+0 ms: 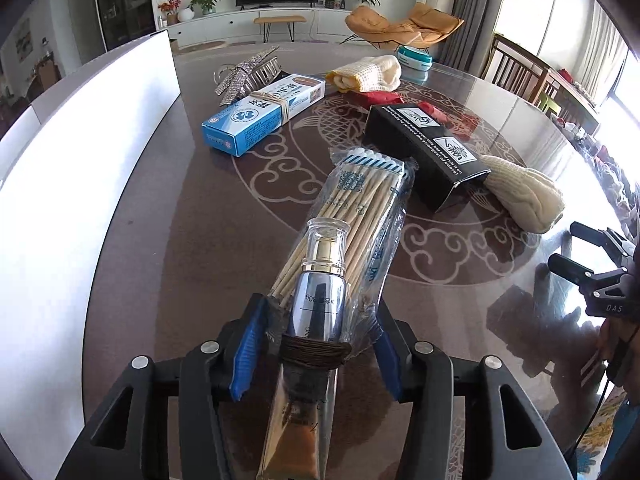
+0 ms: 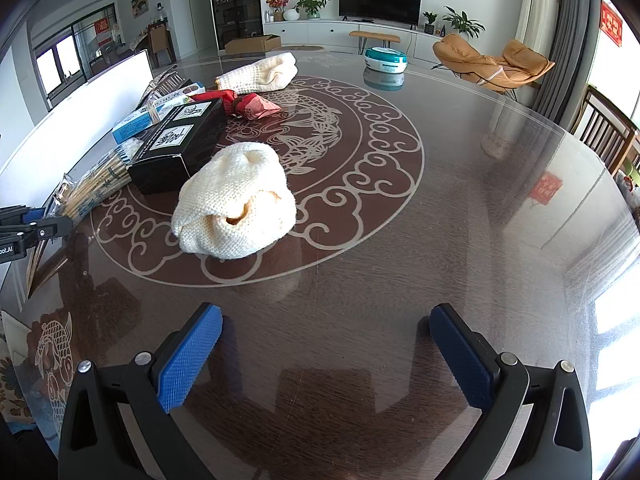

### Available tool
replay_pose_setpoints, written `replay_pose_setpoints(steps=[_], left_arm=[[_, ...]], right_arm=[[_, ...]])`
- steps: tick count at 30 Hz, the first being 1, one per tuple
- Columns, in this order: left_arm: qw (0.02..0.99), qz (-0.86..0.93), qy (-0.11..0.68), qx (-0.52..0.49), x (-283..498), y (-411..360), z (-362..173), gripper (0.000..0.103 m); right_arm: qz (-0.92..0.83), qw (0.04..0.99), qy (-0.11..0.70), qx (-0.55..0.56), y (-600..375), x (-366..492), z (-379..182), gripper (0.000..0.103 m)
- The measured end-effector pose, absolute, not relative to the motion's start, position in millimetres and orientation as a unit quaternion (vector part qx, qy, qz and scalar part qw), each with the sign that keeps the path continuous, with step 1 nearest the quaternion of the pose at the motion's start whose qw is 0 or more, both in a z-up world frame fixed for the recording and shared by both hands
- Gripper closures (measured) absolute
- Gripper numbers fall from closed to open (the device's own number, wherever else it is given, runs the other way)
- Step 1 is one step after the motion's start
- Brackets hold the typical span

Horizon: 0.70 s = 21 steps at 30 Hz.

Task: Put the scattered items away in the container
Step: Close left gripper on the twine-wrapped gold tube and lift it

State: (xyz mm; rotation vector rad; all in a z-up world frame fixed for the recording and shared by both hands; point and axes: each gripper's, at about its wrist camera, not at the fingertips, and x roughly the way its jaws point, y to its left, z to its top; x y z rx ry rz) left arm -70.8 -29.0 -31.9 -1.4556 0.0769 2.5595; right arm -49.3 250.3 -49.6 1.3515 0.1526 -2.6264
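**Left tongs around the tube-and-swab bundle; right tongs idle**

Left wrist view: the left tongs (image 1: 316,344) sit on either side of a bundle (image 1: 320,292), a chrome cosmetic tube with a clear cap bound by a brown band to a plastic pack of cotton swabs. The blue pads lie against the pack's crinkled film on both sides, so I read it as pinching the bundle, though the grip looks loose. The white container (image 1: 80,200) stands just to the left, its wall close by. On the worktop (image 1: 192,264) remain a blue box (image 1: 260,120), a black box (image 1: 432,156), a cream knit cloth (image 1: 528,200), a second cream cloth (image 1: 368,74) and a red packet (image 1: 376,98).

Right wrist view: the right tongs (image 2: 326,354) are spread wide over bare worktop, nothing between the pads. The cream knit cloth (image 2: 236,204) lies ahead, touching the black box (image 2: 176,148).

Risks, judged: the pads bear on slippery film rather than the rigid tube, so the bundle could slide out or tilt on the way over the container wall. The swab pack is long, and its far end could catch the black box.
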Motion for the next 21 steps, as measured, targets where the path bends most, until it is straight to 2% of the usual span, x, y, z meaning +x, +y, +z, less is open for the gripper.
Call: replay_pose_setpoints(steps=[7, 10, 11, 13, 14, 21], left_arm=[[0.115, 0.861, 0.076, -0.49, -60.6, -35.0, -34.6, 0.038], [0.135, 0.859, 0.081, -0.488, -56.9, -34.9, -35.0, 0.039], [0.14, 0.86, 0.077, -0.485, -55.7, -36.0, -34.6, 0.041], [0.141, 0.864, 0.064, -0.478, -54.7, -40.5, -32.1, 0.07], [0.141, 0.865, 0.054, -0.479, -54.6, -44.2, -30.9, 0.074], [0.123, 0.866, 0.022, -0.484, -46.2, -60.7, -30.2, 0.073]], right_arm=[[-0.884, 0.092, 0.051, 0.455, 250.2, -49.0, -49.6, 0.0], [-0.884, 0.092, 0.051, 0.455, 250.2, -48.8, -49.5, 0.0], [-0.884, 0.092, 0.051, 0.455, 250.1, -48.7, -49.5, 0.0], [-0.884, 0.092, 0.051, 0.455, 250.2, -48.9, -49.5, 0.0], [-0.884, 0.092, 0.051, 0.455, 250.1, -48.7, -49.5, 0.0], [-0.884, 0.092, 0.051, 0.455, 250.1, -48.8, -49.5, 0.0]])
